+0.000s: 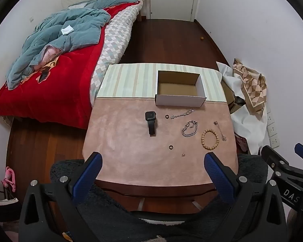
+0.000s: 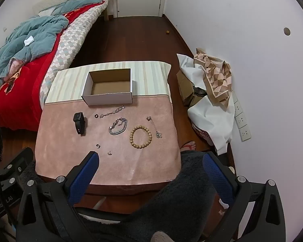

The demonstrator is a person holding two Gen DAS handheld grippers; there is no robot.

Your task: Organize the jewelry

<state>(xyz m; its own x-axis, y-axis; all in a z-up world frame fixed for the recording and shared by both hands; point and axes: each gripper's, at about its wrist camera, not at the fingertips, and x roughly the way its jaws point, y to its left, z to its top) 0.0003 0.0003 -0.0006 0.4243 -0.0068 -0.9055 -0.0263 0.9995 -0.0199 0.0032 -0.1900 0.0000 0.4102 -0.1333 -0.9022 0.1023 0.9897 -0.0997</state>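
While both my left gripper point(image 1: 153, 159) and right gripper point(image 2: 150, 158) hang spread and empty, the wooden bead bracelet point(image 2: 141, 137) lies near the desk's point(image 2: 56, 141) right edge: light, rigid beads, best pinched across one side.

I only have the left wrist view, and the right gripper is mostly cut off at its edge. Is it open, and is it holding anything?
Observer: Open and empty. The right gripper hovers at the near edge of the table.
Operator: Anything on the floor to the right that I'm missing?
Observer: Yes, a foot in a red sandal sits just off the table's right edge, level with the wooden bead bracelet.
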